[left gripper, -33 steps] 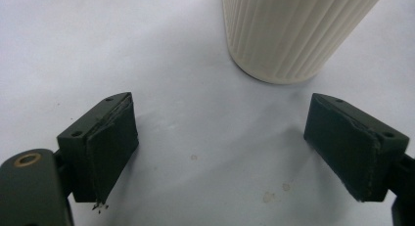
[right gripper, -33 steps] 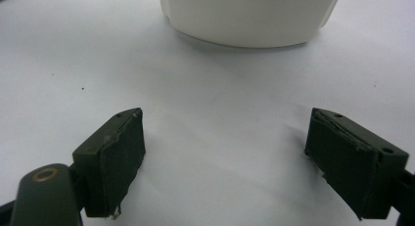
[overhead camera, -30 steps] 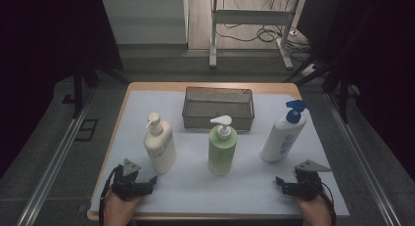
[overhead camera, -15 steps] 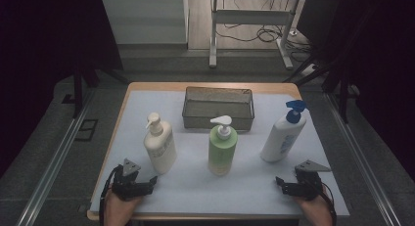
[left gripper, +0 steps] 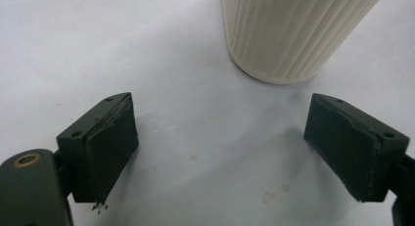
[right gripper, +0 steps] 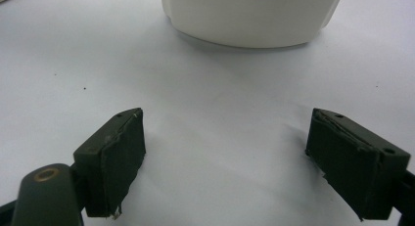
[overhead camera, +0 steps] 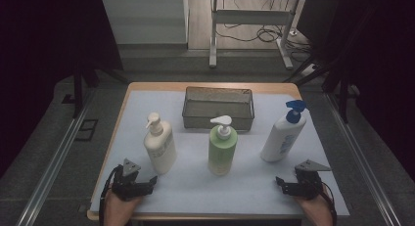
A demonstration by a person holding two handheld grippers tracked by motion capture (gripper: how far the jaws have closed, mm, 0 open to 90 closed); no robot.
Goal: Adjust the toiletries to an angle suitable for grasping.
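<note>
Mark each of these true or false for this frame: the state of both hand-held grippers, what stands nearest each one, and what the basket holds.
1. Both hand-held grippers are open with nothing between the jaws. True: left hand-held gripper, right hand-held gripper.
2. The left hand-held gripper is clamped on the cream pump bottle. False: the bottle stands apart, ahead of its open jaws.
3. The wire basket holds the green pump bottle. False: that bottle stands upright on the table, in front of the basket.
4. The white bottle with the blue cap stands nearest the right hand-held gripper. True.
5. All three bottles lie on their sides. False: the cream and green ones stand upright, the blue-capped one looks tilted.
</note>
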